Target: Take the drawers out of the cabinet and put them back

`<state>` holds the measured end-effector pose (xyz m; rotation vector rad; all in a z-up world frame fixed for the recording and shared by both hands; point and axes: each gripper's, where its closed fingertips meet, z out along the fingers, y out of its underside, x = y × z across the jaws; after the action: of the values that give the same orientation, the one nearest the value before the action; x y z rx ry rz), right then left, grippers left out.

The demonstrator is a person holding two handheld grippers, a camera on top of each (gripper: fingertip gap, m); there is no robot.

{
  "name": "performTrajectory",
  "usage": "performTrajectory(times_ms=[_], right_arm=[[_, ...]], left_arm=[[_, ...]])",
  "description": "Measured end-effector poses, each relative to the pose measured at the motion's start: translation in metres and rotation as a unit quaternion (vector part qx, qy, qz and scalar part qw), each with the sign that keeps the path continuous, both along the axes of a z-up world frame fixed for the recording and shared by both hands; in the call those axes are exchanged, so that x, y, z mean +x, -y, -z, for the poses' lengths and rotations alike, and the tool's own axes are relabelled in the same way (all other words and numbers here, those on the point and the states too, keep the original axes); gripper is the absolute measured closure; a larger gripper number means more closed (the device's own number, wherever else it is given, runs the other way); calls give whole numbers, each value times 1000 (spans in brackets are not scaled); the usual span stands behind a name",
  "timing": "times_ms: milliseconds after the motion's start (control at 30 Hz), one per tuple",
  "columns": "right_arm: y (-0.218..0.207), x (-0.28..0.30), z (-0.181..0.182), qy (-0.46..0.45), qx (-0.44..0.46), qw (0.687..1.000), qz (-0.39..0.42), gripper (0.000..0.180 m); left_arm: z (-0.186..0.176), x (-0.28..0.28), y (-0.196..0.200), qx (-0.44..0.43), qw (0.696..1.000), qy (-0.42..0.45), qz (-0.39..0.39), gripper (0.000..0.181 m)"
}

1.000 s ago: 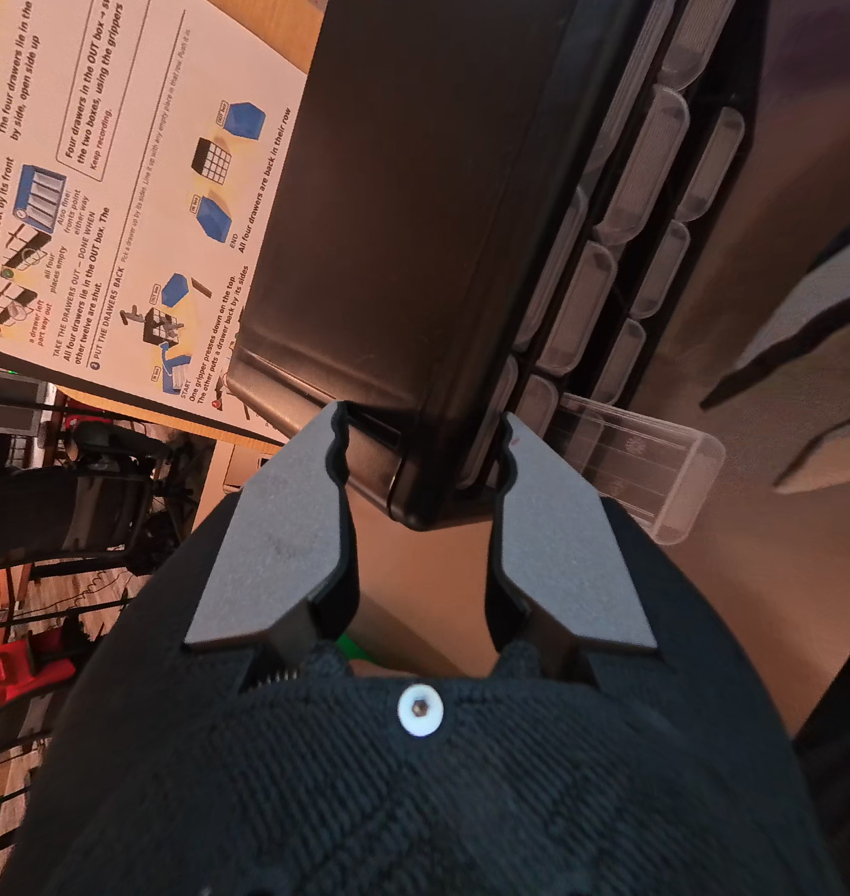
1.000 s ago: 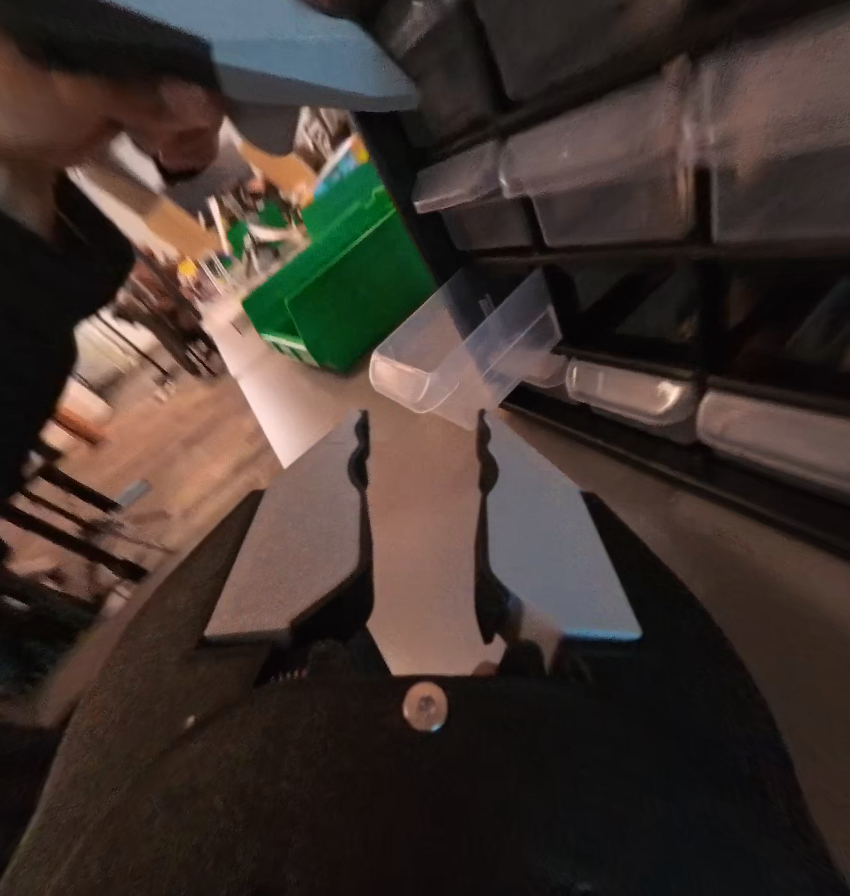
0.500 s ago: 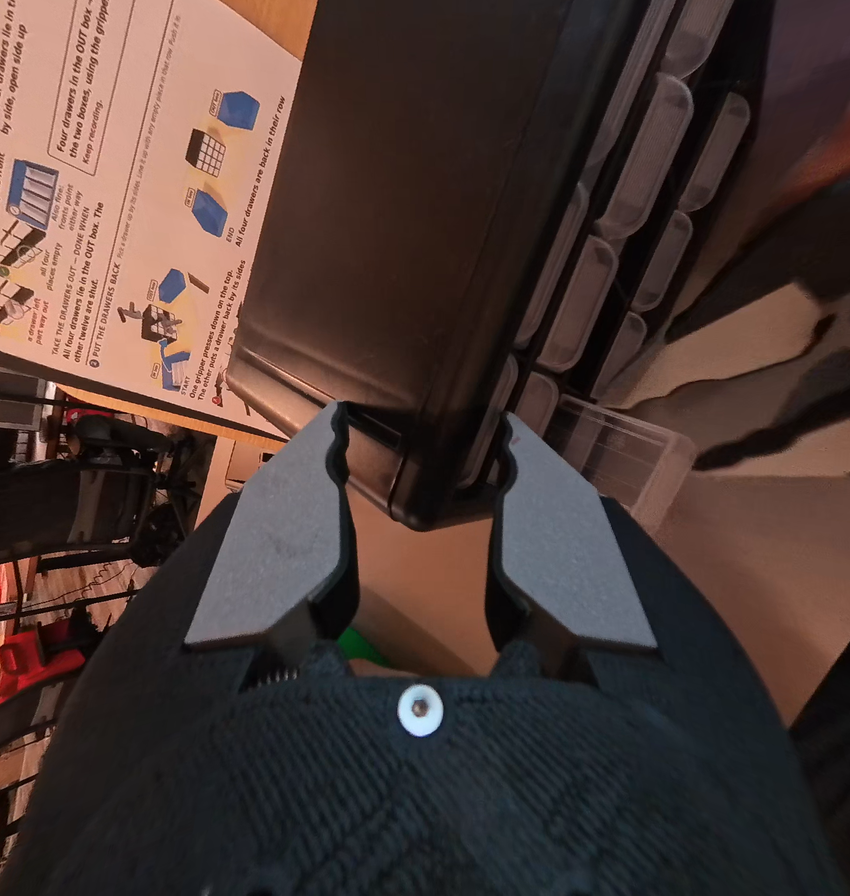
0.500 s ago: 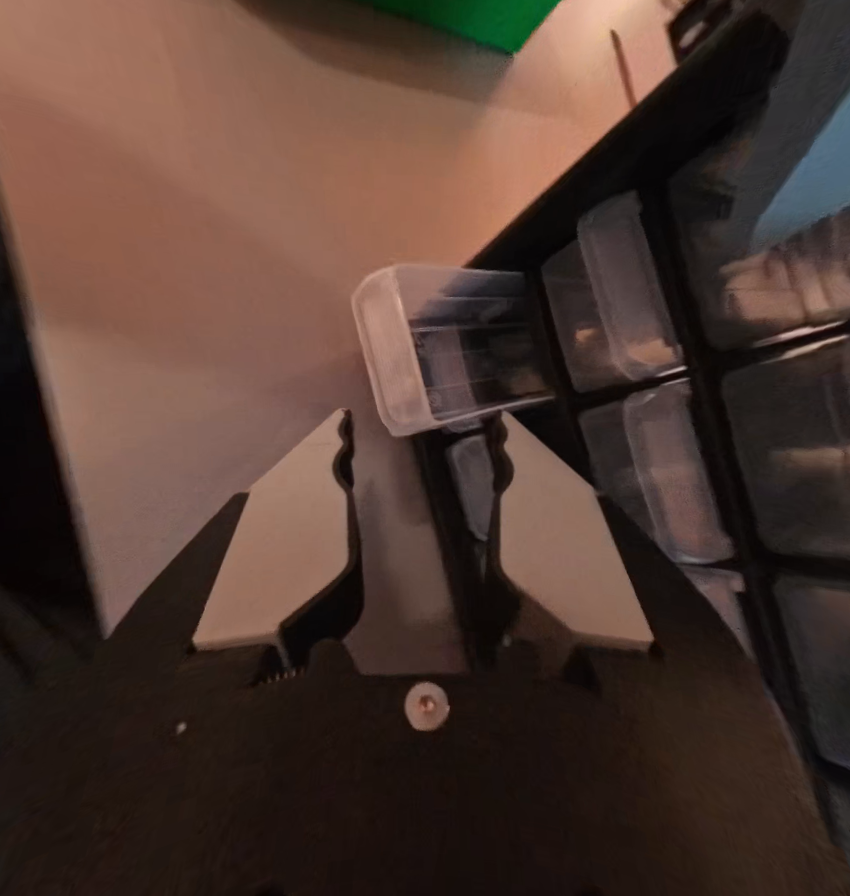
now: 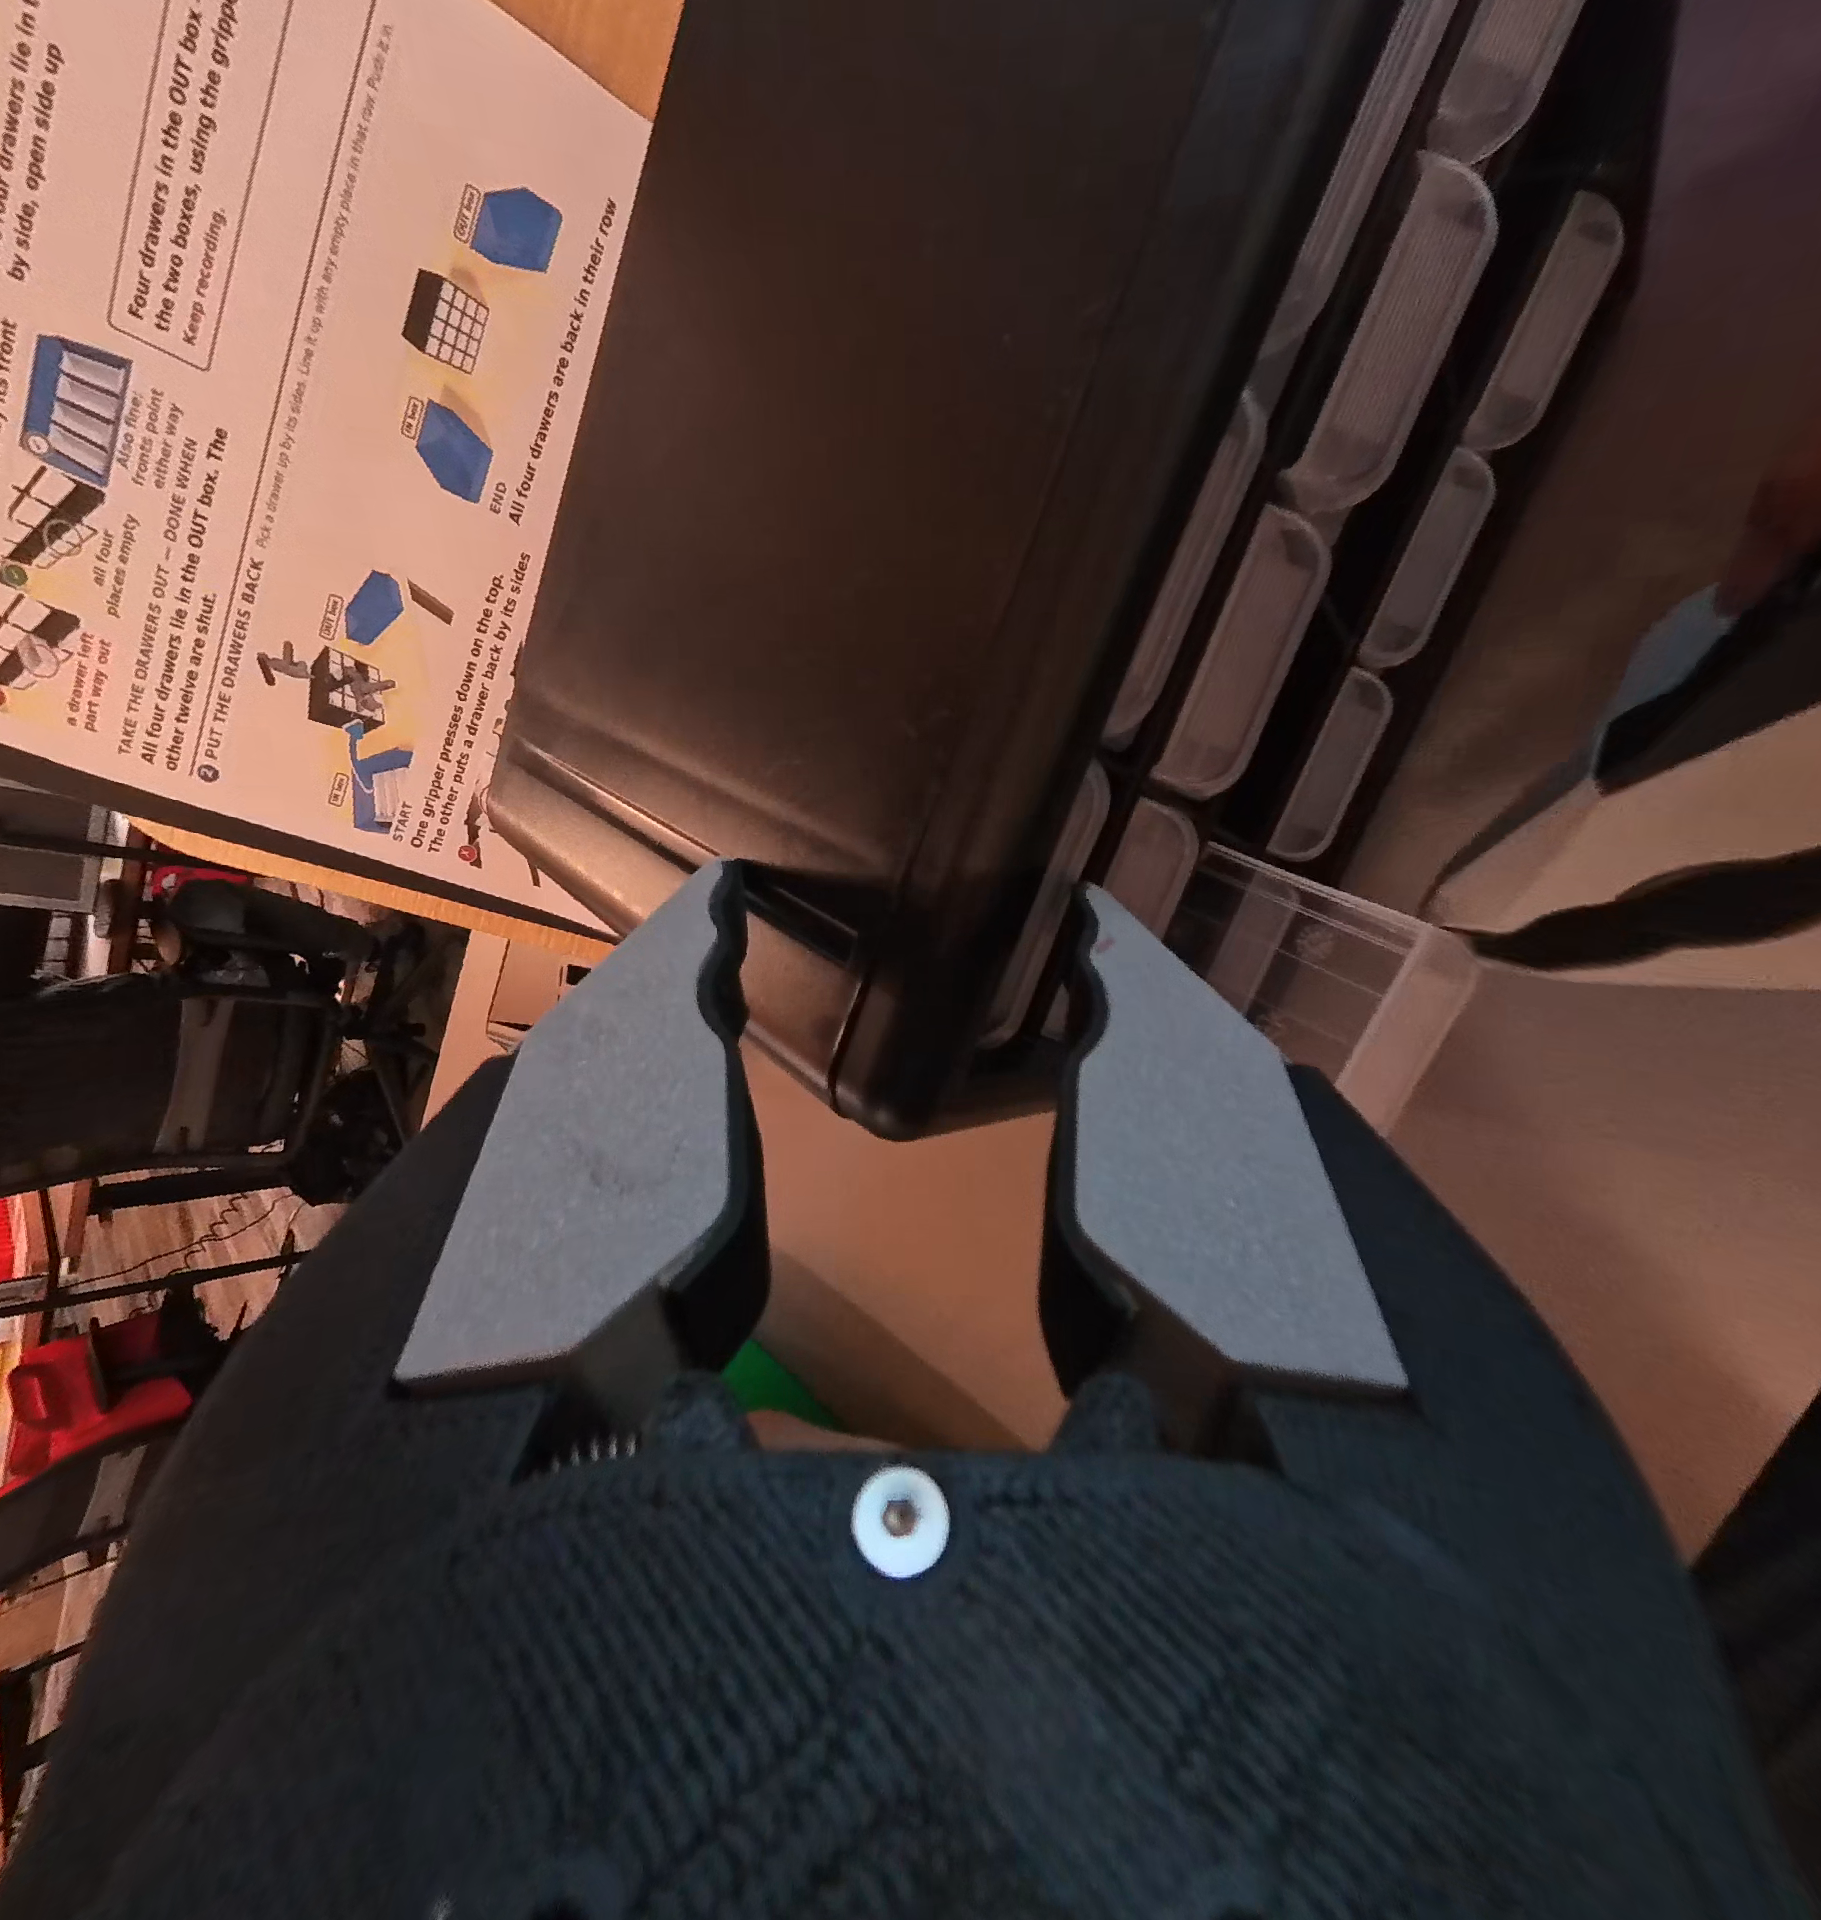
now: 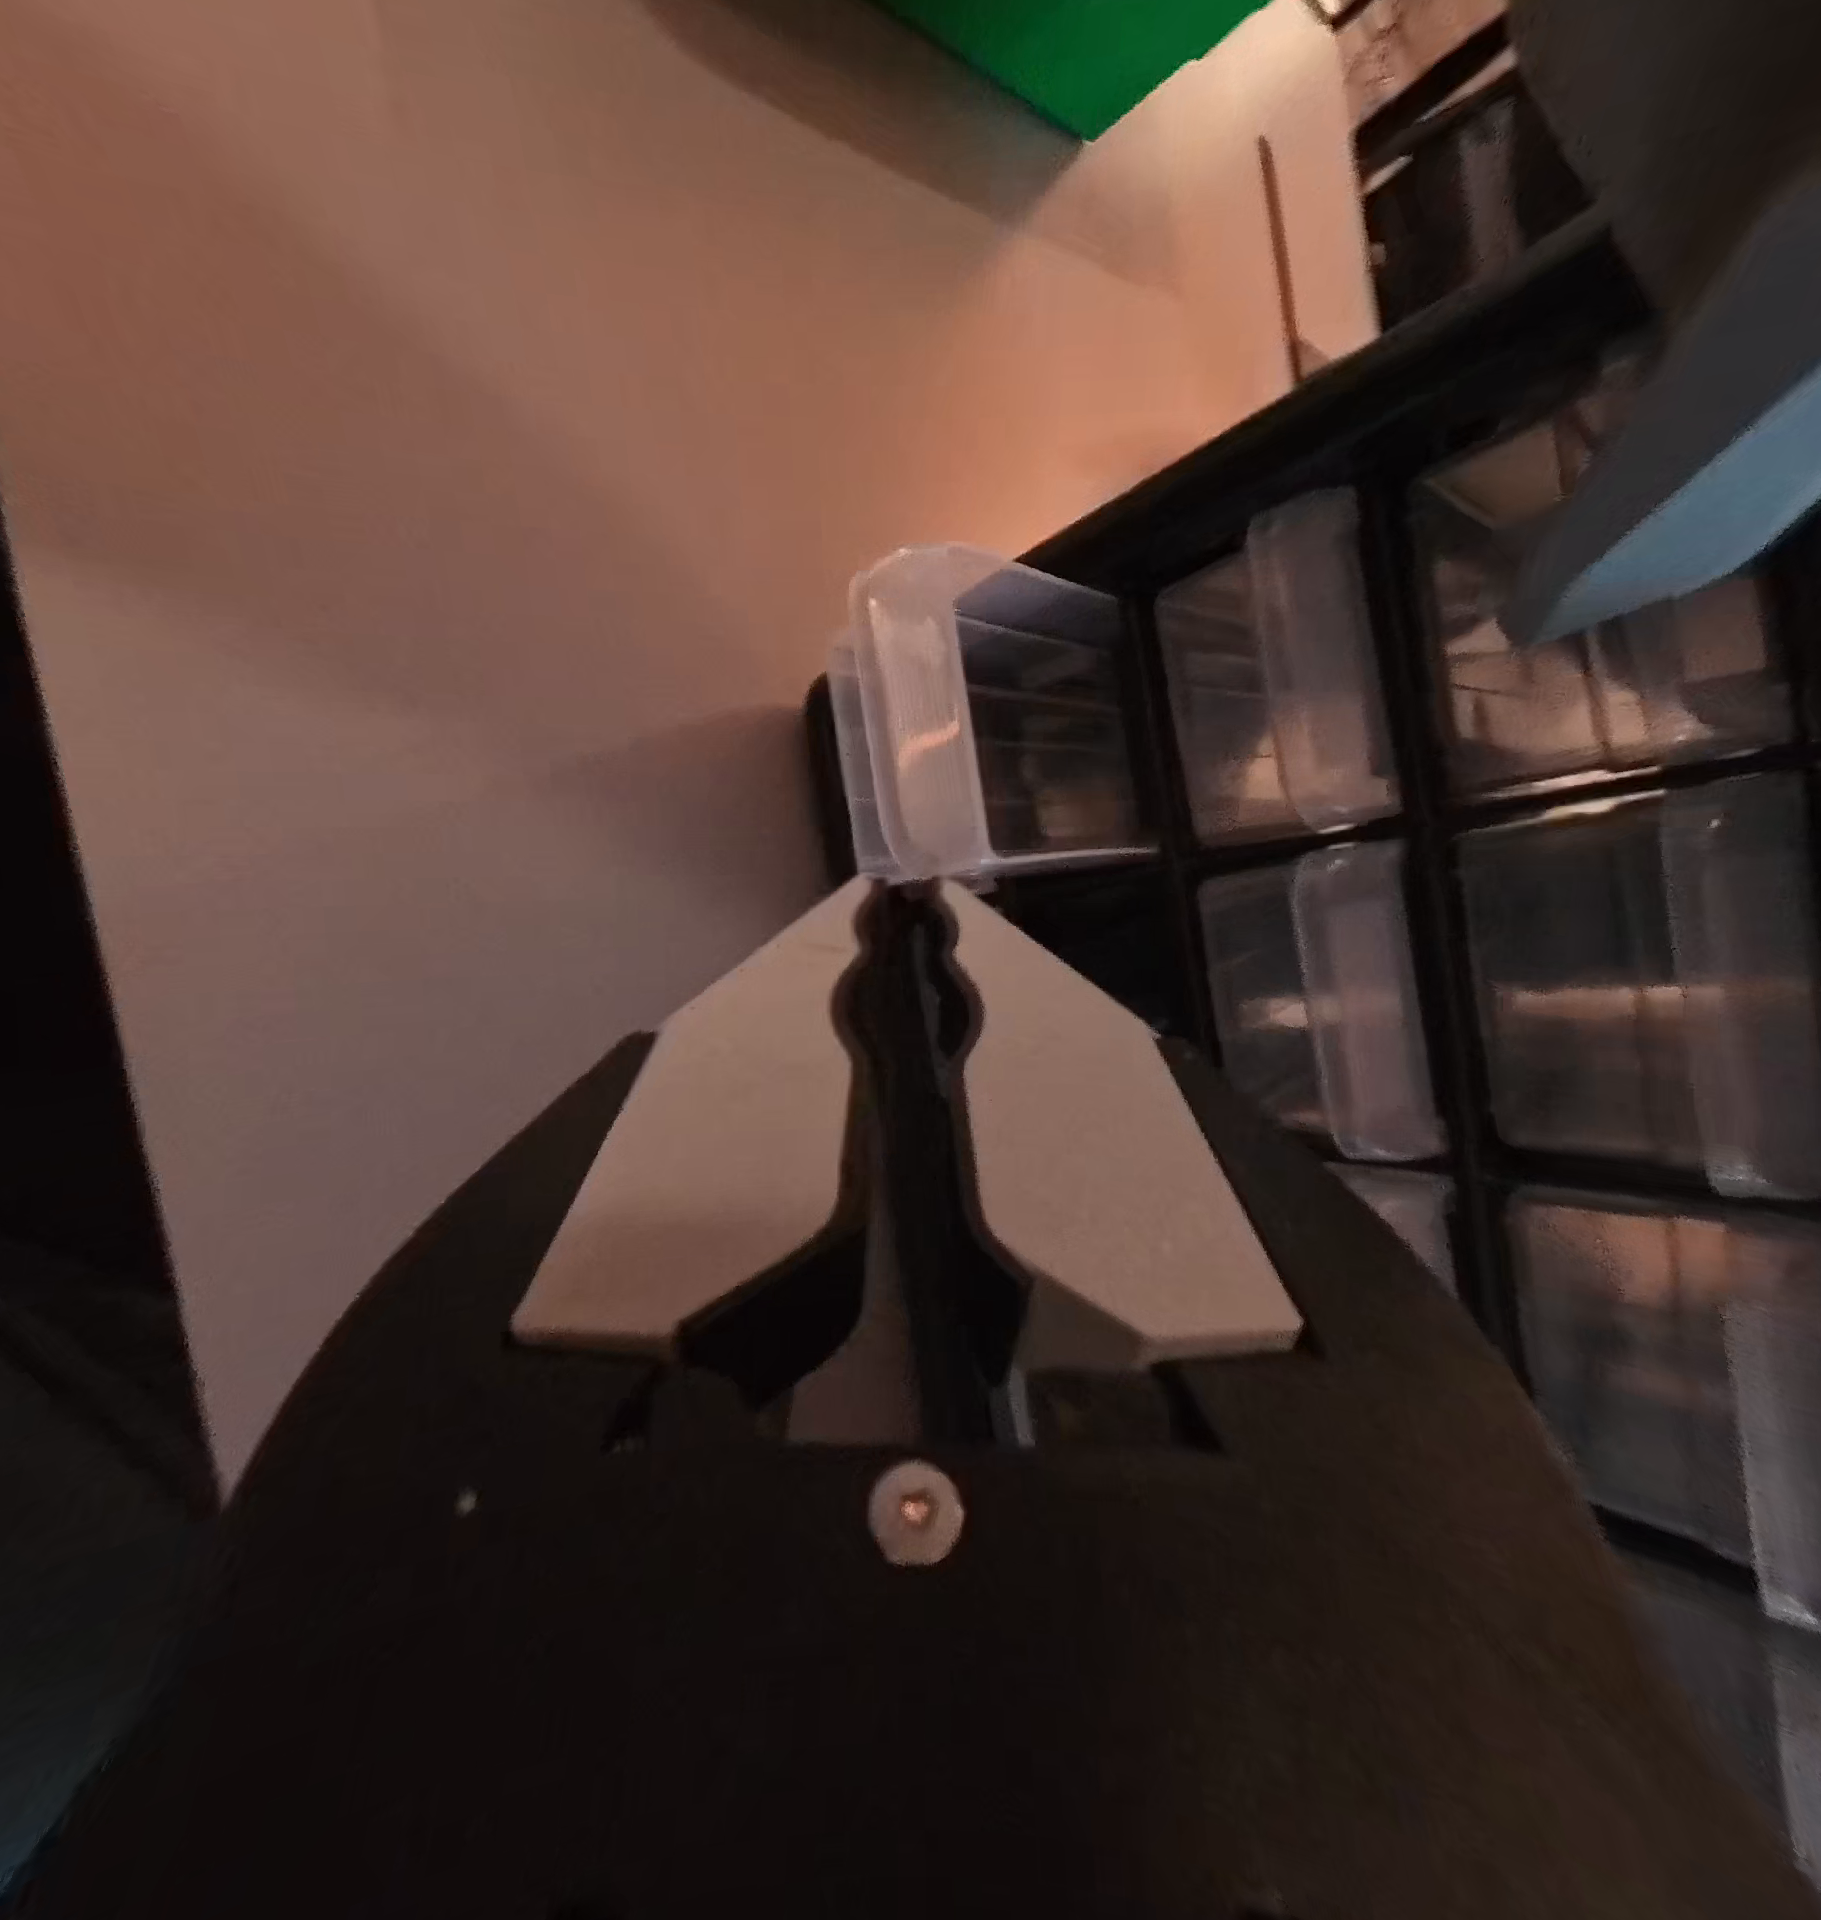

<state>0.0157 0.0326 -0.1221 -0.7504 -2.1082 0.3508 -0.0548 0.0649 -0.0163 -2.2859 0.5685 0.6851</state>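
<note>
My left tongs [image 5: 901,961] – apart – straddle the black cabinet's [image 5: 885,436] top corner. My right tongs [image 6: 908,906] – together – pinch the clear drawer's [image 6: 921,717] lip; it juts from the corner slot.

One drawer [image 6: 921,727] juts out of the cabinet [image 5: 864,499] on the table [image 6: 470,520], an instruction sheet [image 5: 262,416] behind it.

Warm dim light, pale tabletop [image 6: 470,520], dark office chair [image 5: 158,1060], wooden floor [image 5: 158,1236]
</note>
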Motion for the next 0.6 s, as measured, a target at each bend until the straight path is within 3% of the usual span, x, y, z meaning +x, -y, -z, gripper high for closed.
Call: performTrajectory(times_ms=[33, 100, 233, 367, 433, 533, 600], right_arm=[[1, 1, -4, -3, -15, 1000, -3, 165], [2, 1, -20, -43, -37, 998, -13, 136], [9, 2, -44, -95, -91, 990, -55, 122], [15, -9, -27, -57, -69, 994, -68, 116], [19, -16, -7, -6, -61, 996, -67, 119], [6, -28, 17, 46, -25, 998, -25, 147], [10, -27, 15, 47, -30, 998, -28, 159]], left_arm=[[0, 0, 0, 0, 1000, -1, 0, 120], [0, 0, 0, -1, 1000, -4, 1, 120], [0, 0, 0, -4, 1000, -2, 3, 120], [0, 0, 0, -6, 1000, -4, 0, 120], [0, 0, 0, -6, 1000, -5, 0, 120], [0, 0, 0, -6, 1000, -6, 0, 120], [0, 0, 0, -5, 1000, -7, -1, 121]])
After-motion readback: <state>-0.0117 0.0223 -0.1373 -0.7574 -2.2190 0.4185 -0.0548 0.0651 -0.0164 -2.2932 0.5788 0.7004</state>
